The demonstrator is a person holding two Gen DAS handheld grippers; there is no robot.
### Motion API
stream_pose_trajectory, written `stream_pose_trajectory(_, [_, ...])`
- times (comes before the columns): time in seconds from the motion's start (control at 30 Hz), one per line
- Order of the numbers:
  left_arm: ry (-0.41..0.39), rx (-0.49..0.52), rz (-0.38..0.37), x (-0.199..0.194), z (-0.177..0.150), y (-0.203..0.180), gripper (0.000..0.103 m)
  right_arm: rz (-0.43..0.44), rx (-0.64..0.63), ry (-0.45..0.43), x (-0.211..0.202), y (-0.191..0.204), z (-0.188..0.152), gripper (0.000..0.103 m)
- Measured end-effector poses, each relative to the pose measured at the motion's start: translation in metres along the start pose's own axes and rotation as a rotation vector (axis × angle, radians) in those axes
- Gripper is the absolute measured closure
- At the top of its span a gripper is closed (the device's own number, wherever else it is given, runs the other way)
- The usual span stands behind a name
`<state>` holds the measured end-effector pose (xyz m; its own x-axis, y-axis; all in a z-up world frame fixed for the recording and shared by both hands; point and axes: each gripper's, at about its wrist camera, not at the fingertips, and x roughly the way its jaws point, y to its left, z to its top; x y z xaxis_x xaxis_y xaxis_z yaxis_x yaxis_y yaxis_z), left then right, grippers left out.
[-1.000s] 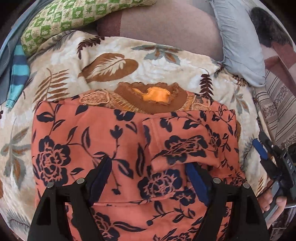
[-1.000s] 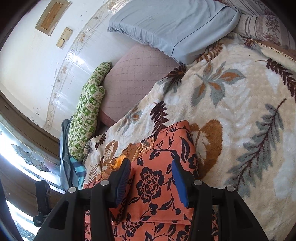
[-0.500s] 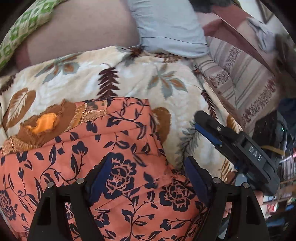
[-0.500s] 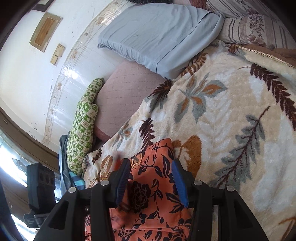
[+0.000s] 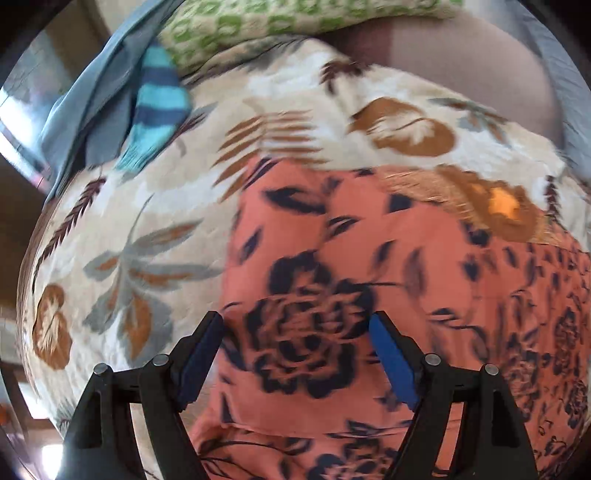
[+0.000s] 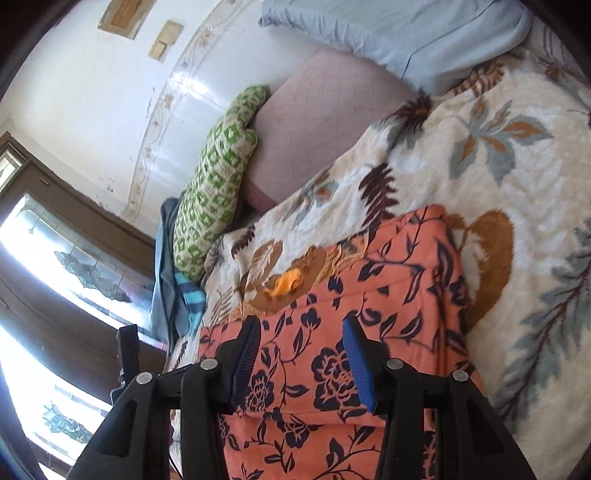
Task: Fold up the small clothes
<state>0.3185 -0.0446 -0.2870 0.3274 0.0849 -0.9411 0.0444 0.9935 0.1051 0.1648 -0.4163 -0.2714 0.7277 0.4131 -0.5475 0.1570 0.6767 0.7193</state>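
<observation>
An orange garment with dark blue flowers (image 5: 388, 280) lies flat on the leaf-patterned blanket (image 5: 155, 236); its brown embroidered neckline with an orange tag (image 5: 502, 206) points to the far side. My left gripper (image 5: 295, 350) is open and empty, just above the garment's left part. In the right wrist view the same garment (image 6: 369, 295) lies with its right edge folded straight. My right gripper (image 6: 303, 354) is open and empty, just above the cloth. The left view is blurred by motion.
A green patterned pillow (image 6: 218, 192), a pink cushion (image 6: 321, 118) and a light blue pillow (image 6: 399, 33) lie at the bed's head. A blue striped cloth (image 5: 159, 107) and a grey-blue cloth (image 5: 85, 107) lie at the blanket's far left. A window (image 6: 48, 273) is left of the bed.
My left gripper has swung from the garment's right side to its left side. My right gripper has come back closer over the garment. Both stay open.
</observation>
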Motion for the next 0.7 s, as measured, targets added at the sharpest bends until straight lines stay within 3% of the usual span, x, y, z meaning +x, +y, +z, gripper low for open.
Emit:
stream_pose_trajectory(0.1, [0.001, -0.111, -0.112, 0.018, -0.009, 0.032, 0.012, -0.187, 0.051, 0.174, 0.042, -0.022, -0.013, 0.053])
stream_pose_trajectory(0.13, [-0.003, -0.105, -0.112, 0.017, -0.011, 0.034, 0.012, -0.196, 0.054, 0.18, 0.047, -0.029, -0.017, 0.058])
stream_pose_trajectory(0.23, [0.005, -0.07, -0.089, 0.006, -0.018, 0.037, 0.012, -0.181, 0.029, 0.165, 0.04, -0.024, -0.017, 0.055])
stream_pose_trajectory(0.33, [-0.018, -0.081, -0.123, -0.015, -0.036, 0.058, 0.012, -0.166, 0.008, 0.138, 0.032, -0.026, -0.024, 0.054])
stream_pose_trajectory(0.5, [-0.059, -0.067, -0.145, -0.054, -0.095, 0.101, 0.012, -0.205, -0.102, 0.068, -0.006, -0.013, -0.043, 0.053])
stream_pose_trajectory(0.63, [-0.043, -0.058, -0.18, -0.064, -0.148, 0.123, 0.012, -0.189, -0.13, 0.001, -0.046, -0.006, -0.061, 0.04])
stream_pose_trajectory(0.7, [-0.02, -0.036, -0.2, -0.064, -0.172, 0.126, 0.012, -0.186, -0.112, -0.022, -0.066, -0.009, -0.074, 0.039])
